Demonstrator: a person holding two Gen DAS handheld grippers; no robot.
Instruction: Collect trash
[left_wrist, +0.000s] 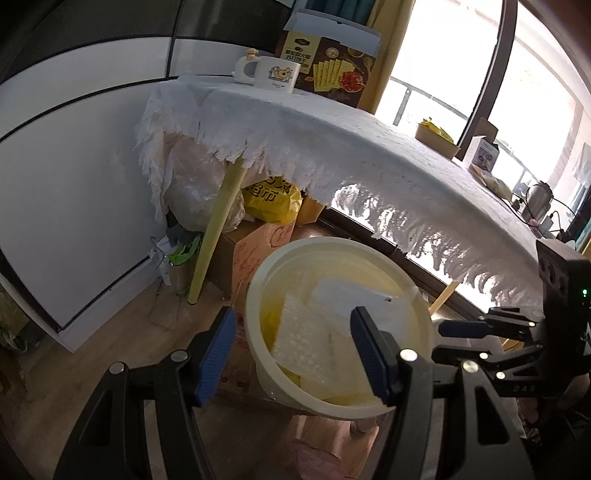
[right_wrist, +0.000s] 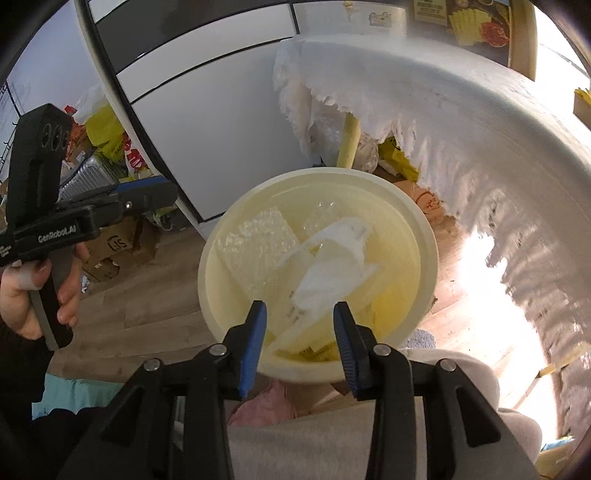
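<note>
Jaws of the right gripper (right_wrist: 299, 332) stand partly apart with nothing pinched between the blue pads; they hang just above the near rim of a cream round bin (right_wrist: 428, 236), which sits on the wooden floor (right_wrist: 147, 295) with its mouth facing straight up. Inside it lies a crumpled white tissue (right_wrist: 332, 266), its long axis running from the near left up toward the far right, beside a square of bubble wrap (right_wrist: 258, 240) and yellow scraps at the bottom. The left gripper (left_wrist: 291, 350) hangs with its jaws wide, one pad outside the bin's left wall and the other over its inside, gripping nothing; seen from the right wrist, a hand (right_wrist: 22, 291) holds its handle, whose side reads "GenRobot.AI". Beyond the bin stands the bench (left_wrist: 332, 140), draped in a white fringed cloth. Under it sits a yellow bag (left_wrist: 273, 199) with Chinese characters too distorted to read. At the bench's far end stand a white mug (left_wrist: 277, 74) with a cartoon print and a cracker box (left_wrist: 332, 70) with Chinese print.
</note>
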